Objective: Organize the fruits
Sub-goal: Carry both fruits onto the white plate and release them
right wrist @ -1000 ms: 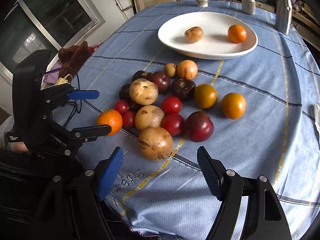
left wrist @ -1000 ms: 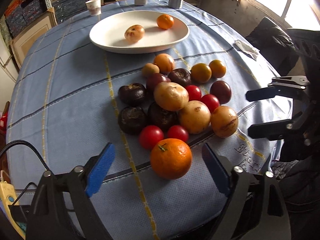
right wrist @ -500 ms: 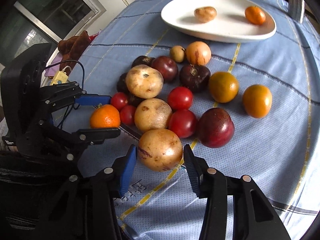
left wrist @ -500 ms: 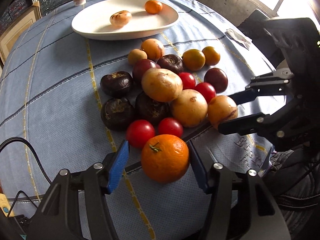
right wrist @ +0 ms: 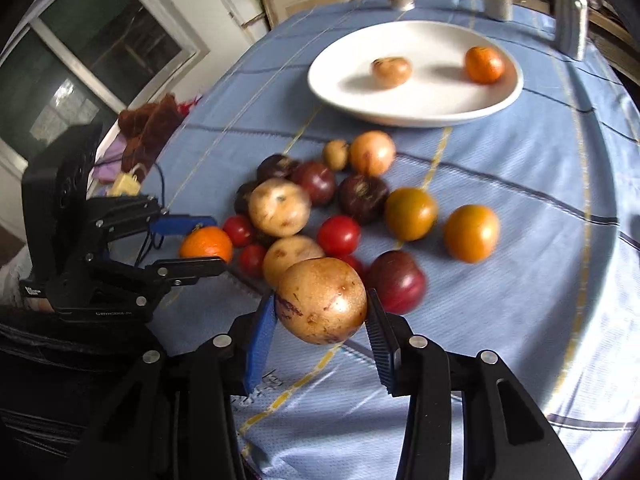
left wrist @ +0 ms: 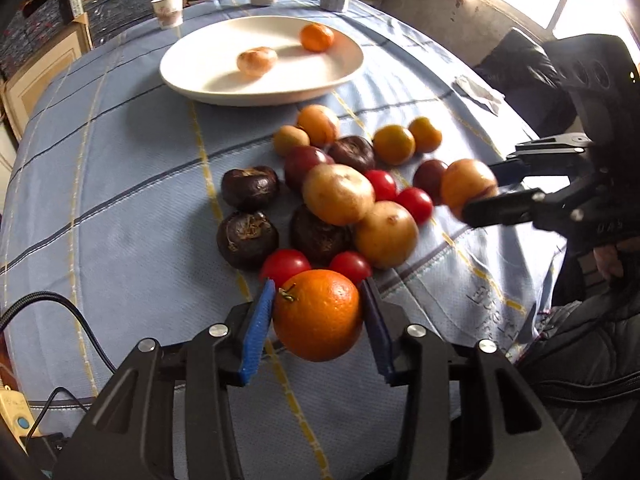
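Fruits: most lie in a loose heap point(left wrist: 340, 196) on the blue-clothed surface point(left wrist: 120, 200); two sit on the white plate point(left wrist: 208, 68) beyond.
Left hand-held gripper point(left wrist: 318, 316): my jaws have just been closing and now the blue pads press both sides of the orange point(left wrist: 318, 314).
Right hand-held gripper point(right wrist: 322, 304): clamped on the tan, speckled fruit point(right wrist: 322, 300) at the heap's near edge.
Plate contents: a small orange point(left wrist: 317, 37) and a pale brown fruit point(left wrist: 257, 61), apart.
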`<control>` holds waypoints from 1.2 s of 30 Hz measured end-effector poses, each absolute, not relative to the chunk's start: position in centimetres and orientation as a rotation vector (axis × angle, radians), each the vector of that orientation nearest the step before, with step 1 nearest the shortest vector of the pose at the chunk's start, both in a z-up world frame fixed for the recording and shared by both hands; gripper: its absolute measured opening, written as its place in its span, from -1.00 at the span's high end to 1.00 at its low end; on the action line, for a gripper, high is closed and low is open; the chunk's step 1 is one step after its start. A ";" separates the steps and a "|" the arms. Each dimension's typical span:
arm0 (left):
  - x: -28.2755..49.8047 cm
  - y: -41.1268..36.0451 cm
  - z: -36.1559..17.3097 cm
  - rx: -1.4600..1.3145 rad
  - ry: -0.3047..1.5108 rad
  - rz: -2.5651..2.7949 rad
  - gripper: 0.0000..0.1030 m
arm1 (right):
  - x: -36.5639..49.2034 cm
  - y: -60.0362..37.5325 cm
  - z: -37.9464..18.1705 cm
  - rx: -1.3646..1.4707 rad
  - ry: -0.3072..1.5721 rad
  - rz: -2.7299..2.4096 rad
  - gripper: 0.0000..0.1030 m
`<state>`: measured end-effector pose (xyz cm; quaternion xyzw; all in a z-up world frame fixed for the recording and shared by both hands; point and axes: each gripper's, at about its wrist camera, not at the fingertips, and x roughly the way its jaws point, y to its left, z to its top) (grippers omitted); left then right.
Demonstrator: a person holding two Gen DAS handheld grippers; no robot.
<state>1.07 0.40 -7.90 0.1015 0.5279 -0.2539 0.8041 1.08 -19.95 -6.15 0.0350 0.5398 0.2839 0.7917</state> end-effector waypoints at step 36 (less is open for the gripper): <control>23.2 -0.8 -6.3 0.120 0.992 -0.333 -0.35 | 18.7 -18.3 -6.1 0.011 1.021 0.426 -0.06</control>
